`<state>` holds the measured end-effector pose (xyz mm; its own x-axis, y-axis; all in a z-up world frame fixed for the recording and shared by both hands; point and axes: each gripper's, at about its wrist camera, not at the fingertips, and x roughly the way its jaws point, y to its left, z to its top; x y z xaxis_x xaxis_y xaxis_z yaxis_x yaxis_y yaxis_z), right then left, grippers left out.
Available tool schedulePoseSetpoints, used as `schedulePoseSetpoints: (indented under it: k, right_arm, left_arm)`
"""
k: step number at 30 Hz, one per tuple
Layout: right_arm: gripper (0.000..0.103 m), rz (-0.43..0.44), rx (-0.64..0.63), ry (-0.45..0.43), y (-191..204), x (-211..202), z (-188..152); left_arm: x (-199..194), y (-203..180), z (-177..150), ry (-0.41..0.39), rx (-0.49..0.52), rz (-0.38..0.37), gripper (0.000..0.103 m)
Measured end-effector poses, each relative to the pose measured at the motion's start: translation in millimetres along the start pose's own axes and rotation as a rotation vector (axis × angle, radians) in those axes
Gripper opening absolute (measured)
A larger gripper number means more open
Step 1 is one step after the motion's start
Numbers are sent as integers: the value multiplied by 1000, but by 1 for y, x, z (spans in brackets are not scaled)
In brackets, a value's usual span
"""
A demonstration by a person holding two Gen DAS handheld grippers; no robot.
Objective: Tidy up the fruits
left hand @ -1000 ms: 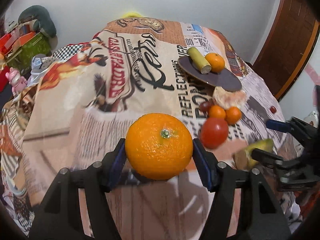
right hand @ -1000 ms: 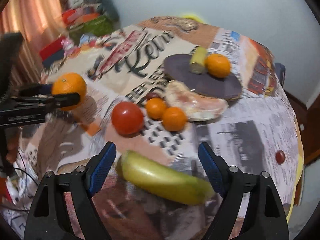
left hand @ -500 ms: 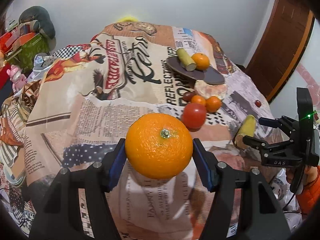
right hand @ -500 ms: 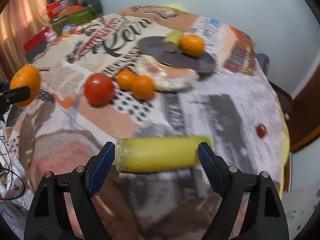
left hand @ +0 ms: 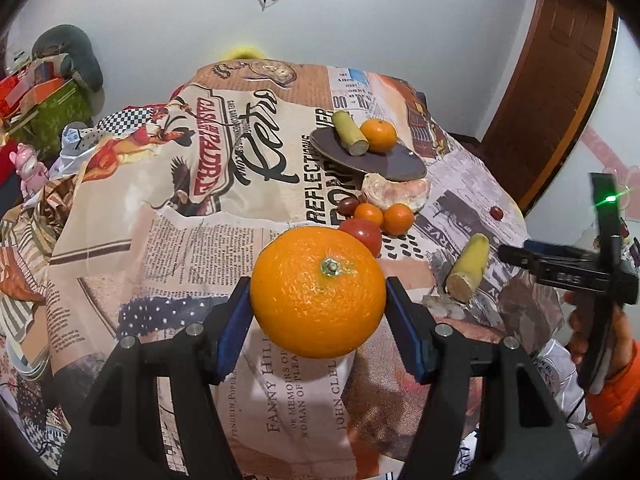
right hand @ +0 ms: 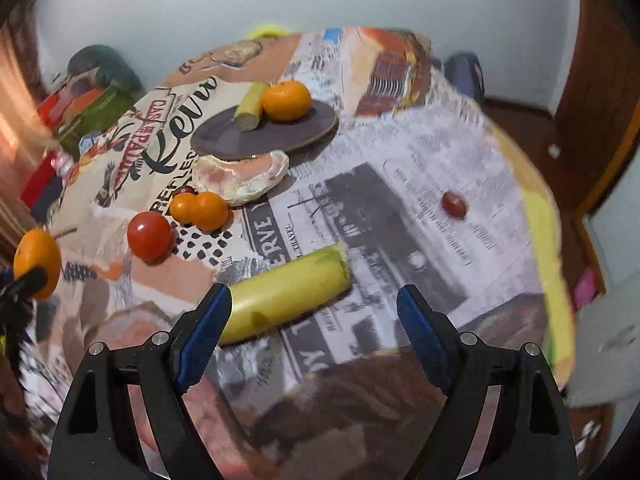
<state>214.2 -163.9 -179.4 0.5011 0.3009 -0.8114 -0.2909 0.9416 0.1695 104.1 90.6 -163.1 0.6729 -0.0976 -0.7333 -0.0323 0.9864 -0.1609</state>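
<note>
My left gripper [left hand: 318, 312] is shut on a large orange [left hand: 318, 292] and holds it above the near edge of the table; the orange also shows in the right wrist view [right hand: 37, 263]. My right gripper [right hand: 314, 328] is open and empty, above a yellow-green banana piece [right hand: 284, 298] that lies on the cloth, also seen in the left wrist view [left hand: 470, 266]. A dark plate [right hand: 224, 142] at the back holds a mandarin [right hand: 286, 100] and a second banana piece [right hand: 250, 109].
A red tomato [right hand: 149, 235], two small mandarins [right hand: 200, 209], a peeled citrus piece [right hand: 240, 178] and a dark grape [right hand: 186, 190] lie in front of the plate. A lone grape [right hand: 454, 204] lies at the right. Toys and bags [left hand: 48, 108] stand left of the table.
Both grippers have pulled back from the table. The left still holds the orange. The banana piece now lies more to the left between the right gripper's fingers.
</note>
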Motion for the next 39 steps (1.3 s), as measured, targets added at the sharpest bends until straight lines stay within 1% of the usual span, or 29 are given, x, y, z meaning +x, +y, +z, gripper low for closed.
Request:
schedulePoseSetpoints:
  k: [2,4,6,9,12,15,16,18,20,23,26,29,34,36,39]
  right_arm:
    - [83,30,17,44,3,16,1]
    - [83,36,7,67,9,27,-3]
    - [83,57,16,63,11,32,-3]
    - [85,119,43,110,10,44,2]
    - [80,133,32,142,15,59,3]
    - [67,142,-4,130,22,59,4]
    - [61,146,-18,124,23,57,4]
    - [54,153,-41,118,22,53,3]
    - [45,141,-66,103,18,48,-1]
    - [39,108,-104,93,9,43,-6]
    - [39,124,-87,121,-1,43,-2]
    - [40,124,-42,135,-6,48,8]
    - [40,117,-38,136,-3,67,19]
    - [38,103,-57,121,0,68,19]
    - [37,112,-64,113,0,65,19]
  left_arm:
    - [-2,2,0,-2,4,8,64]
    - [-2,5,-1,0,5,13,64]
    - [-2,7,-2,4,3,17,64]
    - [2,9,-3,13,-5,23,64]
    - [6,10,-4,22,-12,21,64]
    - [9,8,-6,28,-4,20,64]
    - [10,8,-6,30,0,20,64]
    - [11,7,-5,31,3,21,64]
    - [13,7,-4,30,0,18,64]
    - [16,7,-2,30,-3,14,64]
    - [20,6,2,33,-3,20,64]
    - [23,4,6,33,-9,17,64]
    - [25,-3,14,28,4,15,64]
    - [25,-5,16,27,9,15,64]
    - [28,-6,21,26,14,18,64]
